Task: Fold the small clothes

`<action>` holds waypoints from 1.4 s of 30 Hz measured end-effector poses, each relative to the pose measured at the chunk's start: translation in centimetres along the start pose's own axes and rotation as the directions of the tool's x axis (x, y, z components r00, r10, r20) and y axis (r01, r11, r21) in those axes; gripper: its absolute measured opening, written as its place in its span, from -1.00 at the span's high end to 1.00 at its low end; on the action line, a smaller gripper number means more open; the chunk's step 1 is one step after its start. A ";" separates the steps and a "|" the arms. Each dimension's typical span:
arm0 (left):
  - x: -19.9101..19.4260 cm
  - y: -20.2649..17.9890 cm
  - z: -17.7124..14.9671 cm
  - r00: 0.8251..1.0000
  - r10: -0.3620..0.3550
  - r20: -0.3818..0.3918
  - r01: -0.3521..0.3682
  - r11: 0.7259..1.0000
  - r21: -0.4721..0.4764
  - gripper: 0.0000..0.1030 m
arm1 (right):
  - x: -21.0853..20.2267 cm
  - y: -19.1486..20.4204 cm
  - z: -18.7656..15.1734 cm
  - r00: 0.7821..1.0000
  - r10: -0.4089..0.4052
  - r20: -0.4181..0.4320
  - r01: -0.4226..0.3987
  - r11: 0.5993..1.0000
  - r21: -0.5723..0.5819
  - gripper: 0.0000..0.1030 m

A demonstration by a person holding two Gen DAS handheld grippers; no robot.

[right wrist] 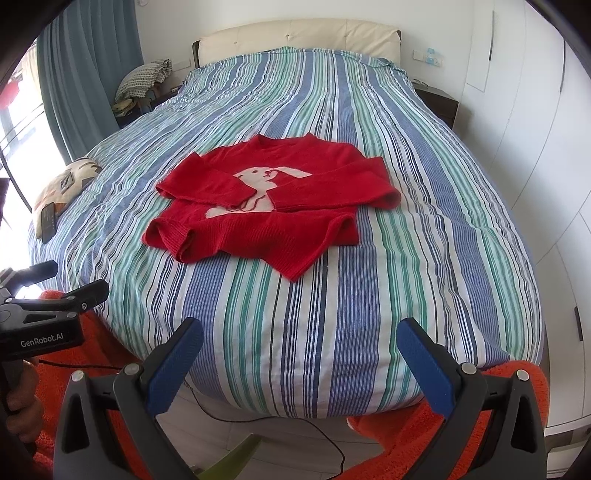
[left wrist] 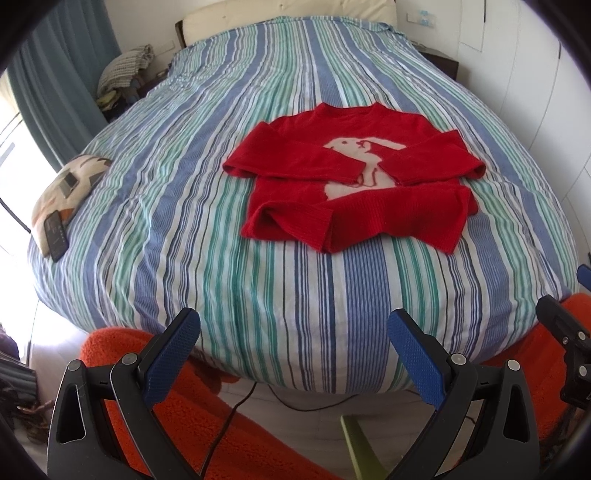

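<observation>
Red sweater (left wrist: 354, 184) lies mid-bed (left wrist: 258, 295), sleeves seemingly crossed over; left gripper (left wrist: 291, 354) and right gripper (right wrist: 299, 362) hover past the foot edge, fingers spread, empty.

one red sweater (left wrist: 354, 184), one bed (left wrist: 258, 288), two grippers (left wrist: 291, 350)

This is a bedroom in a home. A wide bed (right wrist: 424, 236) under a blue, green and white striped cover fills most of the room, with a padded cream headboard (right wrist: 299, 35) against the far wall. Teal curtains (right wrist: 92, 74) hang beside a bright window on the left, and white wardrobe doors (right wrist: 535, 122) line the right. A patterned cushion (left wrist: 70, 184) lies on the bed's left edge.
</observation>
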State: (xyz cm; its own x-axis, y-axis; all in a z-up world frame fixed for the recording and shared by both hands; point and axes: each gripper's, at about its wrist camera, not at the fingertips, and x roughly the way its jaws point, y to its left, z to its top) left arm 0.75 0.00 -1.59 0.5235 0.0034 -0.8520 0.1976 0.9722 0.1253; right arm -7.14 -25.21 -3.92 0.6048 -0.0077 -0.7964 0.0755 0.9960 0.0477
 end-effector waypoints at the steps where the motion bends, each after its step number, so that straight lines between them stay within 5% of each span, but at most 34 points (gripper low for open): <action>1: 0.2 0.2 0.0 1.000 -0.002 -0.008 0.002 1.000 -0.009 -0.98 | 0.0 0.0 0.0 1.000 0.000 0.000 0.000 1.000 0.001 -1.00; 14: 1.5 1.2 -0.1 0.998 -0.049 -0.028 0.048 0.998 -0.029 -0.98 | 0.4 0.0 0.0 1.000 0.015 -0.003 -0.015 1.000 -0.009 -1.00; 19: 4.3 5.1 0.8 0.975 -0.220 -0.046 0.212 0.968 -0.135 -0.98 | 1.2 -1.9 0.6 0.995 0.080 0.056 -0.081 0.997 0.012 -1.00; 24: 7.9 6.6 1.6 0.964 -0.260 -0.061 0.245 0.950 -0.193 -0.98 | 4.6 -4.9 0.8 0.999 0.011 0.049 -0.013 0.999 0.044 -1.00; 28: 11.2 4.8 3.3 0.948 -0.313 -0.064 0.297 0.937 -0.187 -0.98 | 8.0 -5.3 0.8 0.988 0.152 0.040 -0.155 0.985 0.080 -1.00; 31: 13.8 3.4 5.1 0.952 -0.299 -0.064 0.282 0.940 -0.191 -0.97 | 11.5 -5.2 1.1 0.961 0.276 0.033 -0.278 0.949 0.148 -0.97; 36: 17.6 1.5 7.4 0.982 -0.160 -0.101 0.144 0.977 -0.155 -0.82 | 17.5 -5.4 1.8 0.921 0.388 0.026 -0.380 0.882 0.278 -0.78; 37: 18.1 1.3 7.4 0.985 -0.133 -0.108 0.116 0.982 -0.152 -0.37 | 18.7 -5.3 1.9 0.912 0.409 0.019 -0.395 0.869 0.298 -0.59; 38: 18.4 1.4 7.3 0.985 -0.130 -0.118 0.111 0.982 -0.152 0.30 | 19.7 -5.2 1.9 0.896 0.443 0.020 -0.427 0.849 0.311 -0.33; 39: 18.4 1.6 7.2 0.981 -0.153 -0.118 0.133 0.978 -0.161 0.63 | 20.2 -5.2 1.8 0.881 0.472 0.026 -0.455 0.834 0.312 -0.16; 41: 17.0 2.5 6.6 0.981 -0.177 -0.077 0.162 0.971 -0.173 0.75 | 20.1 -5.3 2.0 0.880 0.473 0.035 -0.460 0.833 0.309 0.87; 42: 15.9 3.1 6.2 0.977 -0.204 -0.056 0.192 0.967 -0.170 0.76 | 19.3 -5.7 2.0 0.883 0.468 0.046 -0.457 0.833 0.310 0.90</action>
State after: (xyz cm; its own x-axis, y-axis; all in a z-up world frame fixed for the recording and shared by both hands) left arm 14.82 1.61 -11.59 0.4249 -0.1816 -0.8868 0.1506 0.9802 -0.1286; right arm 5.72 -31.18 -18.34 0.6053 0.4548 -0.6533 0.0325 0.8059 0.5911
